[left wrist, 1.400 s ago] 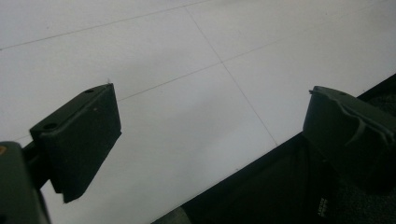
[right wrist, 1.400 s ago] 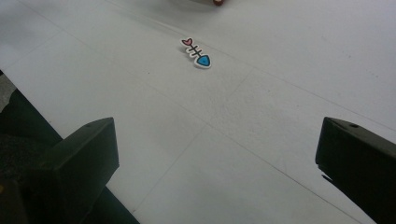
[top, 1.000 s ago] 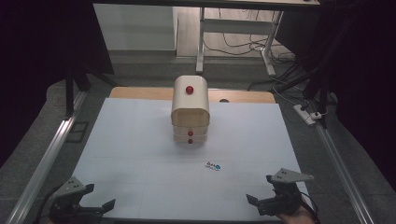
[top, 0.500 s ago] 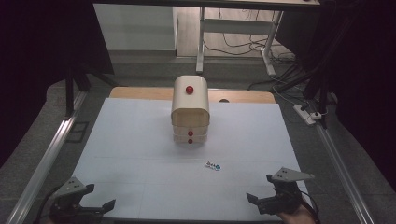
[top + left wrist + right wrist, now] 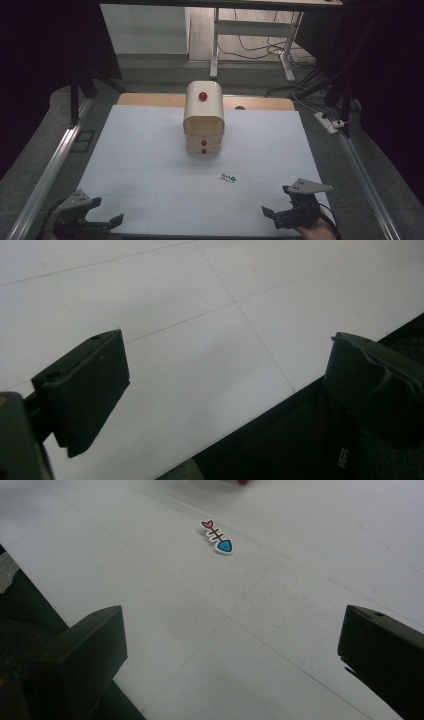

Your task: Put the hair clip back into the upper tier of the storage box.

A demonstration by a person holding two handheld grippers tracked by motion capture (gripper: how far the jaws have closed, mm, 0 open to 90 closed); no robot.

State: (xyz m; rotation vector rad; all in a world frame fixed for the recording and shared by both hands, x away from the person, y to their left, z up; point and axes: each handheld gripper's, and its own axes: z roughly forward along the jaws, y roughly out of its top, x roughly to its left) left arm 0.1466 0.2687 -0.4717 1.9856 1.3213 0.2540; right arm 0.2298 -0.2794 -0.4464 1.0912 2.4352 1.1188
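Item 1: sticker (image 5: 217,537). A small flat fish-skeleton shape with a white border. It had a blue pointed head with one dark dot, a black spine crossed by short black ribs, and a pink tail. It lay flat on the white table cover (image 5: 150,150), in the near right part, in front of the small cabinet and to the far left of the right gripper. In the high view the sticker (image 5: 228,177) showed as a tiny mark of blue and white. Nothing touched it.

Item 2: small cabinet (image 5: 203,119). Cream-coloured, with a rounded top. A red knob sat on the curved top face, and two more red knobs stood on the low front drawers. It stood upright at the far middle of the cover, well apart from both grippers.

Item 3: right gripper (image 5: 281,214). Black, with a grey three-cornered plate on top. It was at the near right edge of the cover, jaws spread wide with nothing between them. In the right gripper view the gripper (image 5: 232,655) pointed towards the sticker, which lay ahead of it and apart.

Item 4: left gripper (image 5: 107,220). It was at the near left corner, jaws likewise wide apart and bare. In the left gripper view the gripper (image 5: 225,385) hung over the near edge of the cover.
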